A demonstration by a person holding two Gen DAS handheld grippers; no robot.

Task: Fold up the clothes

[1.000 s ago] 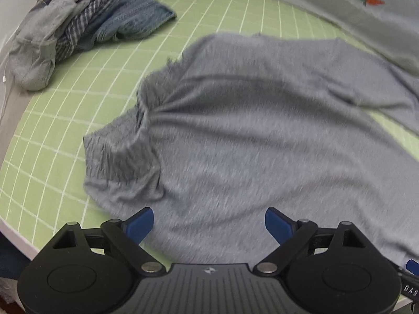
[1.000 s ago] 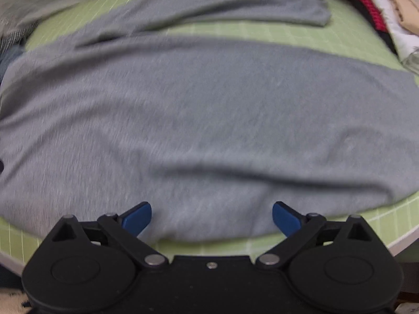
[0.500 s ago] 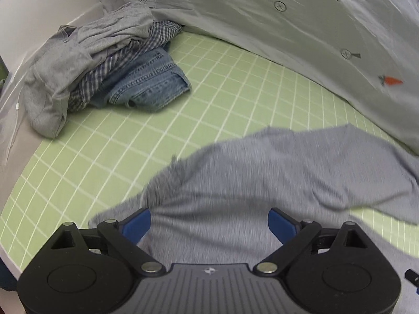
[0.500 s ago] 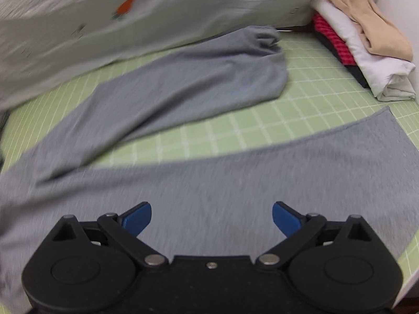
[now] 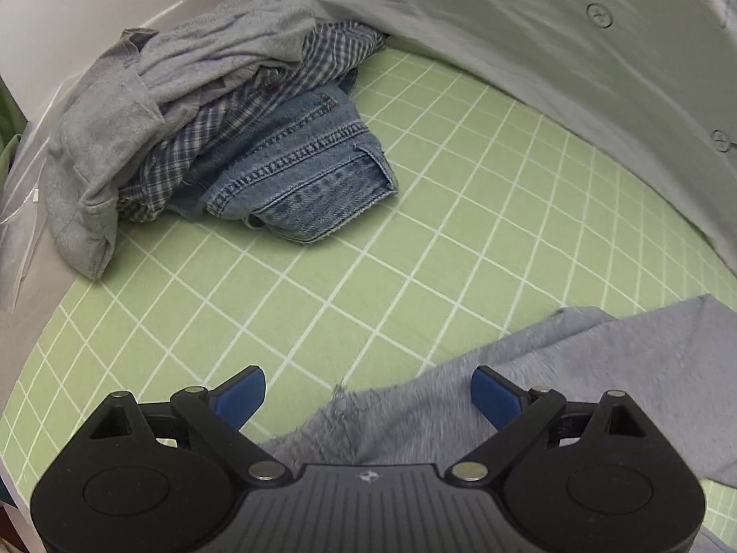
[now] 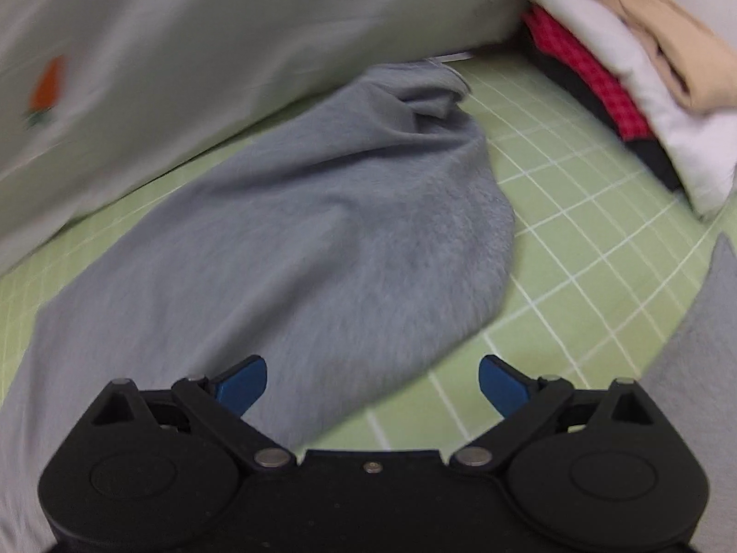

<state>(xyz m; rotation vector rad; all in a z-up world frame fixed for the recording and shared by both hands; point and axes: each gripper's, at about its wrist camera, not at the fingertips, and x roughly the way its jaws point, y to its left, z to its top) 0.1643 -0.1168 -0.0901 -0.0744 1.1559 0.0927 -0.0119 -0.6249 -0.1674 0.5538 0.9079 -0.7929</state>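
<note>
Both claws are spread wide with nothing between the blue pads: the left gripper (image 5: pixel 368 391) hangs over the ragged edge of one grey knit long-sleeved top (image 5: pixel 599 368), and the right gripper (image 6: pixel 372 382) hangs over that top's sleeve (image 6: pixel 322 239), which lies flat on the green grid-lined mat (image 5: pixel 414 239). Farther left sits a heap of three unfolded garments: blue denim jeans (image 5: pixel 304 175), a checked shirt (image 5: pixel 258 106) and a grey garment (image 5: pixel 152 92). Far right, a stack of folded clothes (image 6: pixel 645 78) shows four layers: beige, white, red-checked, black. A pale printed sheet (image 6: pixel 207 37) stands behind.
</note>
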